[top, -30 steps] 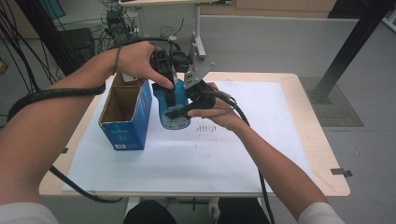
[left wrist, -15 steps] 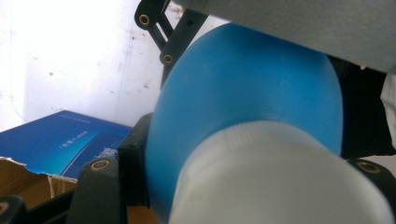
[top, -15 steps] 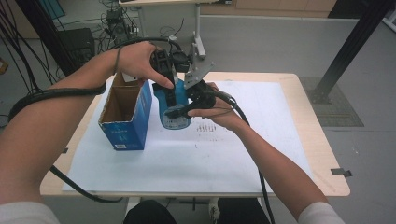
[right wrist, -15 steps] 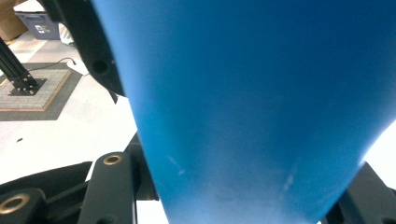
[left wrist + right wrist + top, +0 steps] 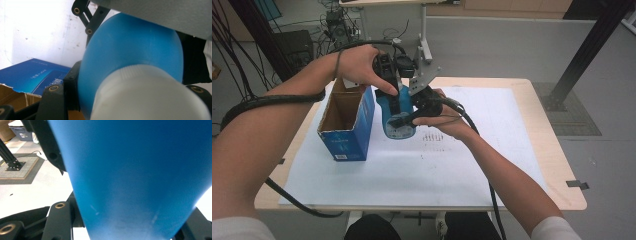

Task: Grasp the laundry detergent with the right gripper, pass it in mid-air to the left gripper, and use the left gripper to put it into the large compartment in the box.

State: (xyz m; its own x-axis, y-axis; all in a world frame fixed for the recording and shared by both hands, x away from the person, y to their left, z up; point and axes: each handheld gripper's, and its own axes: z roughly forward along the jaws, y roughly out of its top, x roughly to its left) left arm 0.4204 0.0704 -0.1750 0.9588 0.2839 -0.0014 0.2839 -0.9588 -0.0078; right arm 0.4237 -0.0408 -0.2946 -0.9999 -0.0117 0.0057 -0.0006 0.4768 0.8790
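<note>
Both grippers are on the blue bottle (image 5: pixel 394 117) right now, holding it up over the white sheet (image 5: pixel 422 165) on the table (image 5: pixel 557 165), just right of the open blue box (image 5: pixel 346 131). The left gripper (image 5: pixel 391 82) comes in from the far side at the top of the bottle, and its jaws are pinching the neck end: in the left gripper view the white cap (image 5: pixel 150 95) sits right between the black jaws, with the blue shoulder swelling beyond it. The right gripper (image 5: pixel 409 116) reaches in from the right, its jaws clamped across the blue body; in the right gripper view the blue wall fills the space between the two jaws. The bottle hangs roughly upright, its labelled lower end toward the near side, close above the sheet; whether it touches I can't tell. The box stands on the sheet's left part, flaps open, cardboard inside showing. A cable (image 5: pixel 267 100) trails off the left forearm.
</note>
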